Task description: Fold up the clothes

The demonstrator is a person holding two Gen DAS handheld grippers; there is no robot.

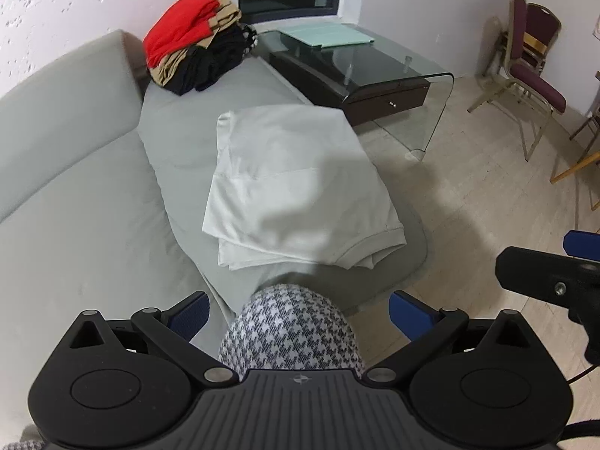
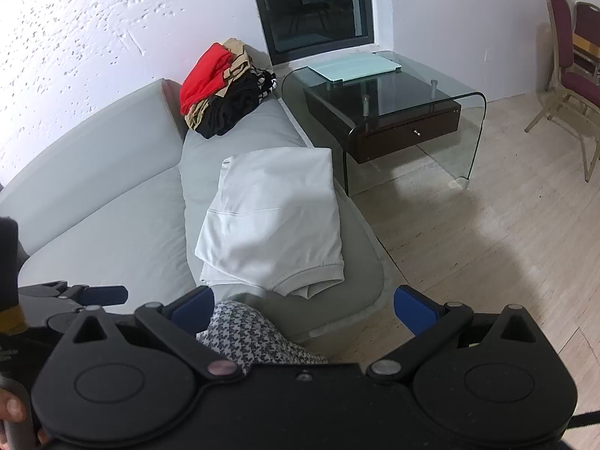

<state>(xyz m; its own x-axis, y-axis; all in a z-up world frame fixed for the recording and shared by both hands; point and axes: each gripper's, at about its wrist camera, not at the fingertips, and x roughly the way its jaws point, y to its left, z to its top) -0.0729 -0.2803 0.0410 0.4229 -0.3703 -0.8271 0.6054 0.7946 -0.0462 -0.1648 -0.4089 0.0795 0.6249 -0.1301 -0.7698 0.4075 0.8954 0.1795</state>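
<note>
From the left wrist, the left tongs stand spread wide and empty over a knee in houndstooth cloth, and the white garment lies folded on the grey sofa seat with its near hem close to the cushion's front edge, so a careless pull toward the floor could drag it off. From the right wrist, the right tongs are likewise wide apart and hold nothing, well short of the garment; pinching only the top layer would likely undo the fold.
</note>
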